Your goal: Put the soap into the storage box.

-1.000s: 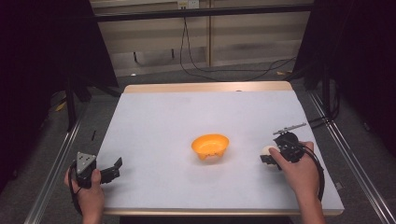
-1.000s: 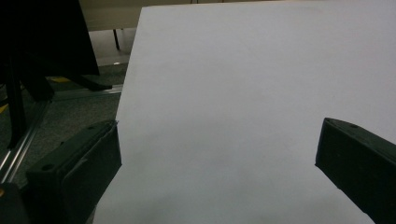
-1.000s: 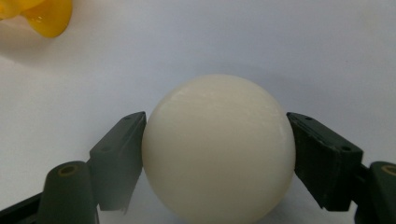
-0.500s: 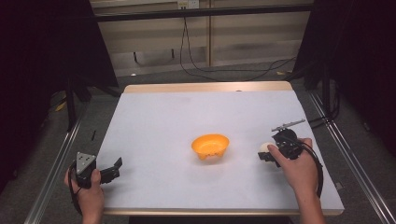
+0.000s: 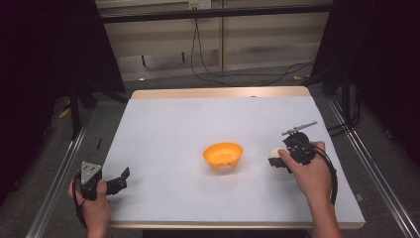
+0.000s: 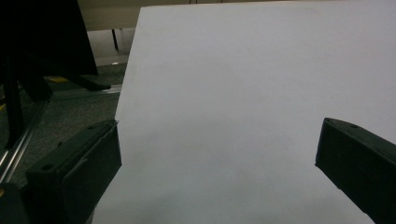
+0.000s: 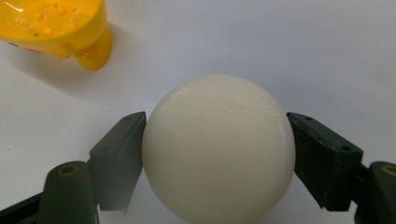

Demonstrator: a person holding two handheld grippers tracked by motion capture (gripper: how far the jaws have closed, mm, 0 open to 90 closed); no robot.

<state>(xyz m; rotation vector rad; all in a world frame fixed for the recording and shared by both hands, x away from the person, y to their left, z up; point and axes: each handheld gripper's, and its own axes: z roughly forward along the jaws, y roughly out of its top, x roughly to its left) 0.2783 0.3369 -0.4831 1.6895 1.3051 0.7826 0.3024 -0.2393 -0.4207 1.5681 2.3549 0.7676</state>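
Right gripper view gives the closest look at the white ball (image 7: 218,147): a smooth, matte, cream-white sphere with faint horizontal ridging across its upper surface. It sits between the two black jaws of the right gripper (image 7: 217,154), one jaw pressed to each side at about the ball's widest part, so the gripper is closed on the ball and holds it. Whether the ball rests on the table or is lifted just clear of it cannot be told. Beyond the ball, toward the upper left of this view, stands an orange bowl (image 7: 60,25), glossy plastic with small raised dots inside and stubby feet beneath; it is near the ball but apart from it.

From the high view, the right gripper (image 5: 276,157) is on the right part of the white table (image 5: 198,129), held in the person's right hand (image 5: 309,171), with the ball (image 5: 275,151) a small pale spot at its tip. The orange bowl (image 5: 223,155) lies near the table's middle, just to the left of the ball with a gap between them.

The left gripper (image 5: 119,179) is at the table's near left corner, held in the left hand (image 5: 94,203). In the left gripper view its jaws stand wide apart with nothing between them, over the bare white table (image 6: 243,93) at its edge.
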